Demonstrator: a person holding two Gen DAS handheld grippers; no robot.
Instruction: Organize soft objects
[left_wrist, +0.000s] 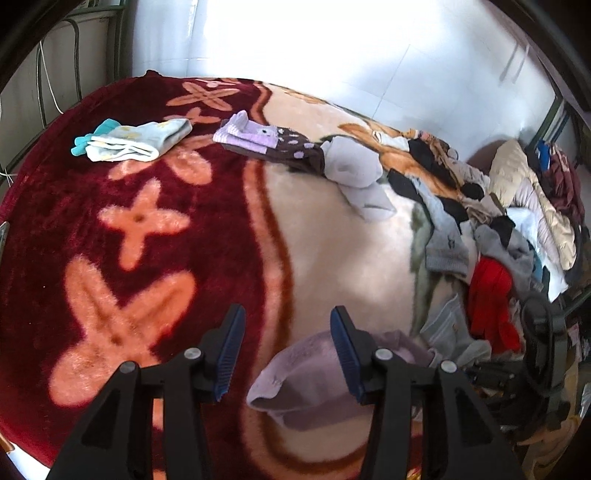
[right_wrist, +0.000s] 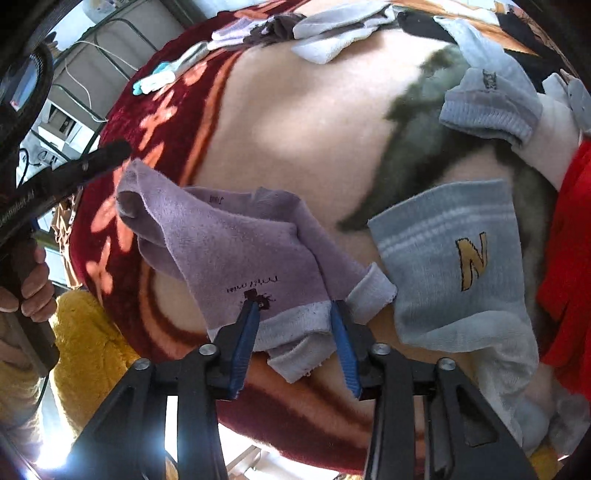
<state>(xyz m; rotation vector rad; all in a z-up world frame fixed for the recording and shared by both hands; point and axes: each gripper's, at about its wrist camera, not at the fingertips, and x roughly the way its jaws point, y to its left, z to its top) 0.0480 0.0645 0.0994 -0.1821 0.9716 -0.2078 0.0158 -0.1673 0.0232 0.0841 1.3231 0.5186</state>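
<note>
purple sock pair at the jaws, sorted pairs beyond

left wrist view: our left gripper stands spread and empty over the blanket; the purple sock lies just right of the gap, under the right finger. right wrist view: our right gripper is nearer, jaws spread astride the sock's pale cuff, not yet pinching; its long axis runs up-left from us. a blue "n" sock lies beside it.
</note>
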